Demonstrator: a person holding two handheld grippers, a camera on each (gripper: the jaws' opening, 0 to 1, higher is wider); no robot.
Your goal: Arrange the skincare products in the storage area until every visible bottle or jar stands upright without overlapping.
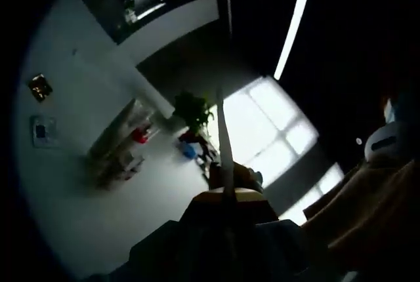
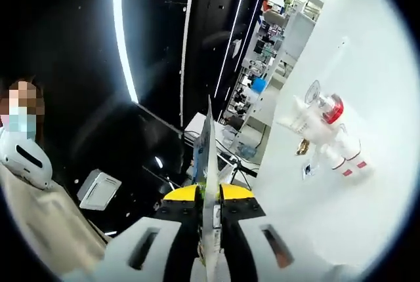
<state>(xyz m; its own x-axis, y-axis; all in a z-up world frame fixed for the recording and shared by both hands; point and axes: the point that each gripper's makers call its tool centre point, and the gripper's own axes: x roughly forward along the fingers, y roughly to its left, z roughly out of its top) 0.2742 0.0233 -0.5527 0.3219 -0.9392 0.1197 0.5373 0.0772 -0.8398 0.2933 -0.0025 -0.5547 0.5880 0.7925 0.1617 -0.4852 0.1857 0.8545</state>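
- Two tools, both raised toward the room; skincare bottles, jars and the storage area cannot be seen from here, so progress cannot be judged.
- Right tool (image 2: 209, 213): jaws clenched on a thin flat card (image 2: 206, 157), edge-on.
- Left tool (image 1: 228, 197): dark view, jaws look closed on a thin strip (image 1: 224, 138); hard to confirm.
- Containers: distant shelves (image 2: 266, 52) hold clutter too small to identify.
- Astronaut figure (image 2: 325, 131) against the white wall (image 2: 367, 65).

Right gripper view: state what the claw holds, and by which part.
The right claw is shut on a thin flat card, seen edge-on, pinched at its lower end. What it is cannot be told.
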